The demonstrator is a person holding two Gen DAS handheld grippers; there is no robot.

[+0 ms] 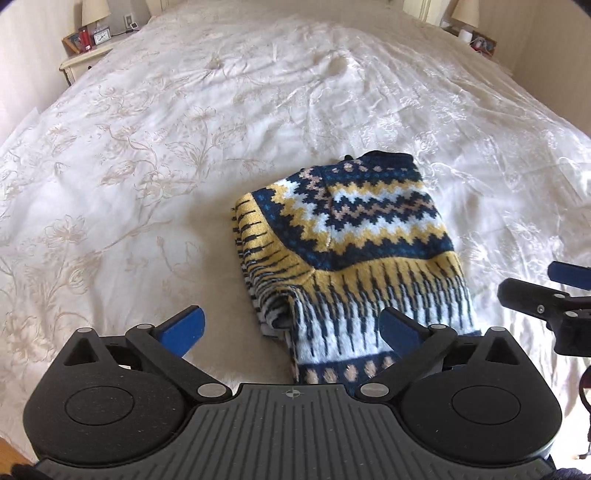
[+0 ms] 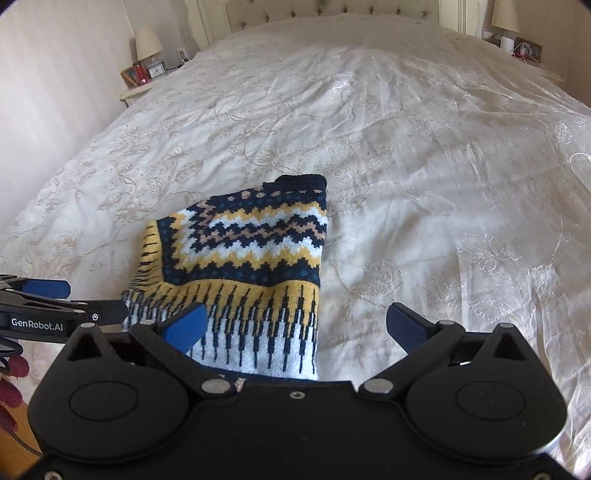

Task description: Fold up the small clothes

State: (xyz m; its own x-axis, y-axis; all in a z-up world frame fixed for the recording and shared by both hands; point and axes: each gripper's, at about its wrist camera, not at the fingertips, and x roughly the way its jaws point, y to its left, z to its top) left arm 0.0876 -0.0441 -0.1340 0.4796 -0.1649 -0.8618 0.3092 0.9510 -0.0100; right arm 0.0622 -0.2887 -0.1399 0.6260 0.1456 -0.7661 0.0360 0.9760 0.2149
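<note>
A small knitted sweater (image 1: 351, 240) with navy, yellow, white and tan zigzag bands lies folded on the white bedspread (image 1: 184, 129); it also shows in the right wrist view (image 2: 251, 258). My left gripper (image 1: 291, 328) is open and empty, its blue pads straddling the sweater's near hem, just above it. My right gripper (image 2: 295, 325) is open and empty over the sweater's near right corner. The right gripper shows at the right edge of the left wrist view (image 1: 550, 291), and the left gripper shows at the left edge of the right wrist view (image 2: 48, 299).
The bedspread (image 2: 424, 166) is wrinkled with embroidered flowers. A nightstand (image 1: 86, 57) with lamp, clock and frame stands at the far left, another (image 1: 476, 37) at the far right. A tufted headboard (image 2: 332, 9) is behind. Wooden floor (image 1: 14, 454) shows at the near edge.
</note>
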